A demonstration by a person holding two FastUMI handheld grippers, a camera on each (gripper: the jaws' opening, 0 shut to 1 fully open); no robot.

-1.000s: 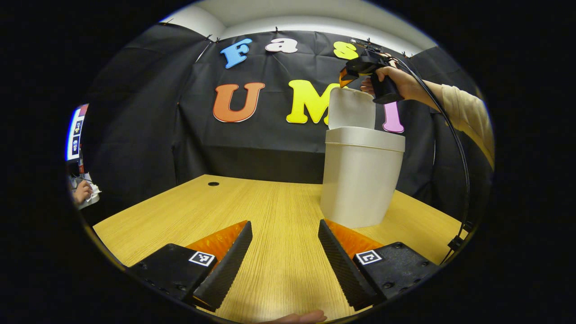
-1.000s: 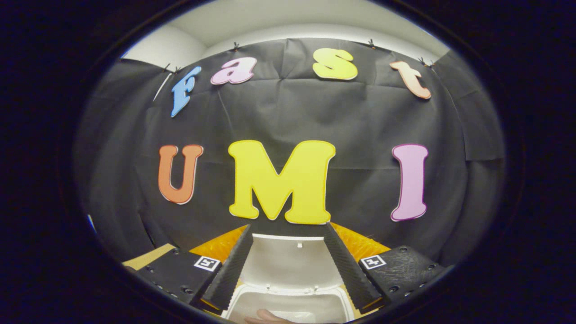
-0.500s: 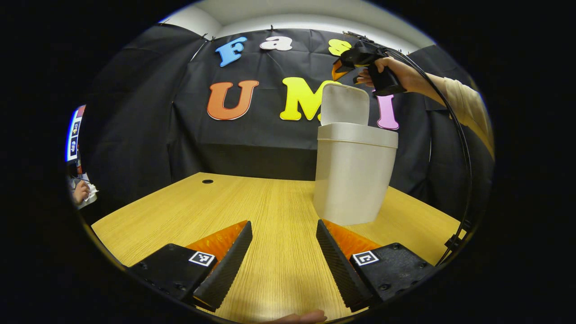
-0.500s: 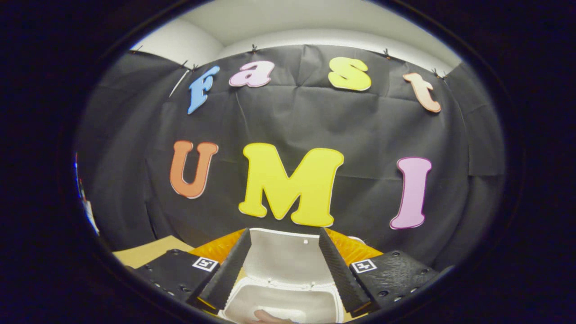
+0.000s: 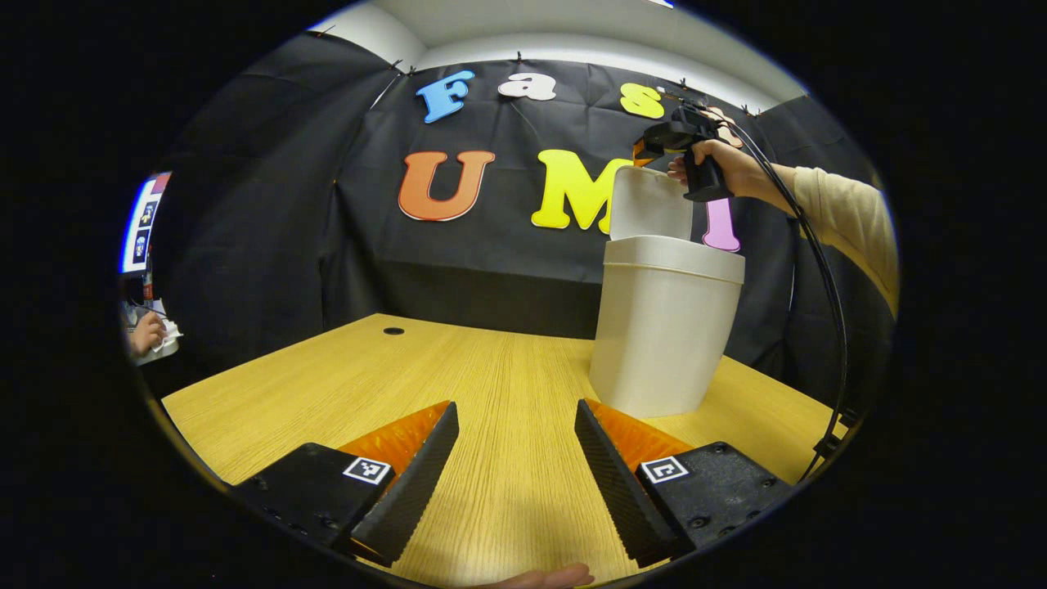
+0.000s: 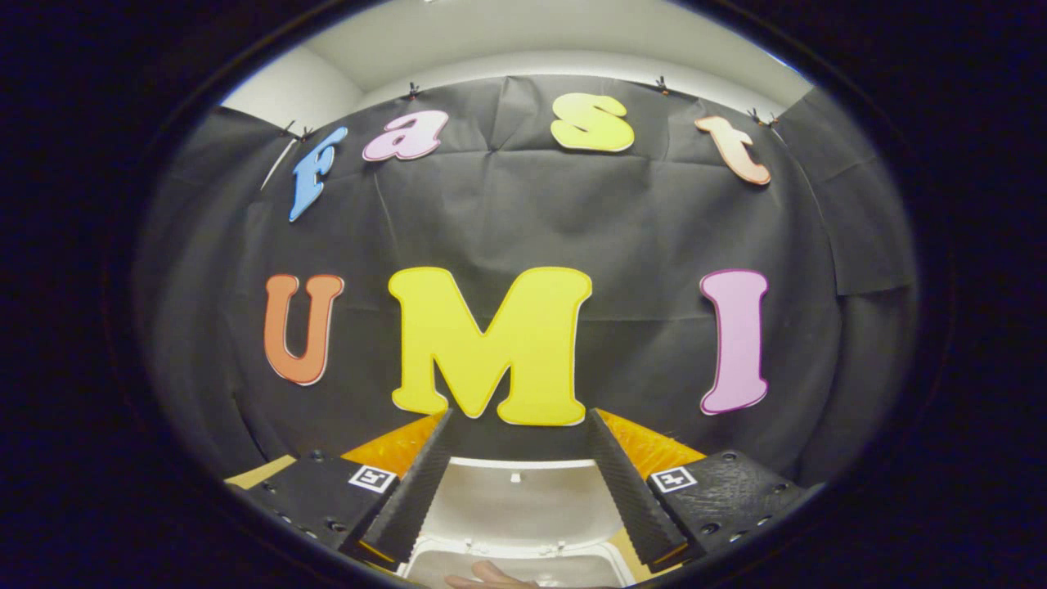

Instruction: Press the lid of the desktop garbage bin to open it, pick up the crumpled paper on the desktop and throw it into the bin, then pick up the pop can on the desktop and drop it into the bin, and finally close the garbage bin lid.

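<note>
A white garbage bin (image 5: 664, 327) stands on the wooden table (image 5: 458, 376), right of centre in the left gripper view. Its lid (image 5: 650, 204) stands raised, hinged at the back. My left gripper (image 5: 515, 417) hovers low over the table in front of the bin, open, with bare wood between its fingers. A hand holds my right gripper (image 5: 646, 150) above the raised lid. In the right gripper view that gripper (image 6: 519, 421) is open, with the lid's inner face (image 6: 515, 507) and the bin's rim (image 6: 515, 556) below its fingers. The bin's contents are hidden.
The booth's black cloth wall (image 5: 491, 245) rises just behind the table. A cable (image 5: 830, 270) hangs from the right gripper down past the table's right edge. A small dark hole (image 5: 393, 331) marks the table's far left. Another person's hand (image 5: 147, 331) shows at the far left.
The right gripper has tipped up a little above the lid, so the lid sits lower between its fingers. The left gripper's view shifted slightly; its fingers stay equally apart.
</note>
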